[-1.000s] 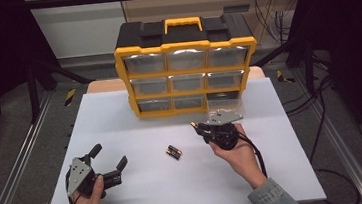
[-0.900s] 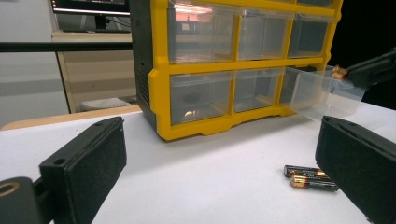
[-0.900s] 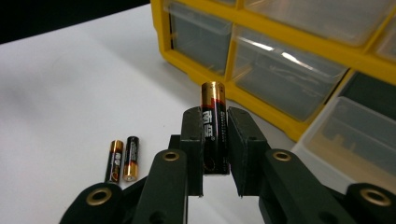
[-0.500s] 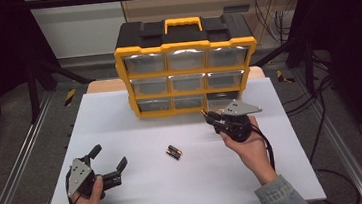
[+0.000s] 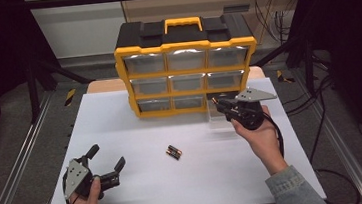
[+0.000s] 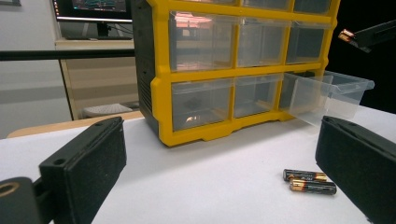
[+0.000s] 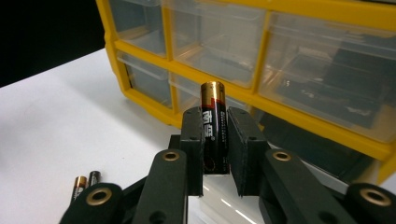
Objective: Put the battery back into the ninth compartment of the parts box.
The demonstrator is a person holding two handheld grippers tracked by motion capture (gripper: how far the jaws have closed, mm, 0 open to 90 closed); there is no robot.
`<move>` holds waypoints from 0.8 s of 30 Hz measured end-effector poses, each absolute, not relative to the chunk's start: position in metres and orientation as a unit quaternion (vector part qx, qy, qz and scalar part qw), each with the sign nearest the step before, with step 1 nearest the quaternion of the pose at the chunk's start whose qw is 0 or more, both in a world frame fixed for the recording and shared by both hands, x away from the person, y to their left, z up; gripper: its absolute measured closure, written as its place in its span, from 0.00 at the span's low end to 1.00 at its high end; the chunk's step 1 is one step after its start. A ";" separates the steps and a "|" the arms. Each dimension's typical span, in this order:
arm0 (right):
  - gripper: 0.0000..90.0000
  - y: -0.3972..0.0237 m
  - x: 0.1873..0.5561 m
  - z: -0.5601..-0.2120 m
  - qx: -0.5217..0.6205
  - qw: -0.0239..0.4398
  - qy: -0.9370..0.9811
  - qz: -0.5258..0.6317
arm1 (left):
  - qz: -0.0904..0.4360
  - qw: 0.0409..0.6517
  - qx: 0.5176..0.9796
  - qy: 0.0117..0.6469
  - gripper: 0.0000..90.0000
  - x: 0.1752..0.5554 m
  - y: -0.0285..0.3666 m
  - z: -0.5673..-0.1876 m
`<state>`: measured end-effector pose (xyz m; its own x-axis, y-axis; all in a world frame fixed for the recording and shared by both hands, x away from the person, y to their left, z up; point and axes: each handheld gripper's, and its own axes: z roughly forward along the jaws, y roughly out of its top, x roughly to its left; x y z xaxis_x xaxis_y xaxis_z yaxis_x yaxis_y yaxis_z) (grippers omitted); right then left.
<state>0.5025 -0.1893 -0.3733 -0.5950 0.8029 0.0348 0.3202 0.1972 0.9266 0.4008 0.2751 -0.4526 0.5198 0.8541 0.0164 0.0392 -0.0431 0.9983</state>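
right gripper view — right hand-held gripper [image 7: 215,154] clamps battery [image 7: 214,126] | pulled-out drawer [image 6: 331,91] empty — left hand-held gripper [image 6: 219,172] agape

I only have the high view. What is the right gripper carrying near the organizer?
Observer: The right gripper is shut on a battery, held upright with its copper-coloured end above the jaws.
Operator: Is the bottom right drawer out?
Observer: Yes. The left gripper view shows the clear drawer pulled out of the organizer.
Operator: Anything inside it?
Observer: Nothing that I can see through its clear wall.
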 end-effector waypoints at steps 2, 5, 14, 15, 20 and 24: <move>0.85 -0.194 0.505 -0.371 0.385 0.239 0.736 0.503 | 0.340 0.598 0.636 0.349 0.02 0.401 0.274 -0.453; 0.85 -0.202 0.510 -0.368 0.392 0.237 0.735 0.500 | 0.340 0.600 0.637 0.345 0.02 0.401 0.274 -0.452; 0.85 -0.218 0.516 -0.359 0.401 0.240 0.731 0.498 | 0.339 0.598 0.638 0.347 0.02 0.401 0.273 -0.452; 0.85 -0.219 0.517 -0.359 0.404 0.240 0.732 0.494 | 0.339 0.598 0.638 0.347 0.02 0.401 0.273 -0.452; 0.85 -0.221 0.522 -0.360 0.411 0.245 0.734 0.482 | 0.337 0.598 0.641 0.343 0.02 0.400 0.271 -0.451; 0.85 -0.222 0.525 -0.363 0.414 0.241 0.738 0.475 | 0.337 0.598 0.641 0.342 0.02 0.400 0.271 -0.451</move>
<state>0.5253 -0.2223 -0.3625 -0.5422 0.8394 0.0381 0.3820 0.2059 0.9009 0.4001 0.2710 -0.4513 0.5387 0.8422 0.0227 0.0357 -0.0497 0.9981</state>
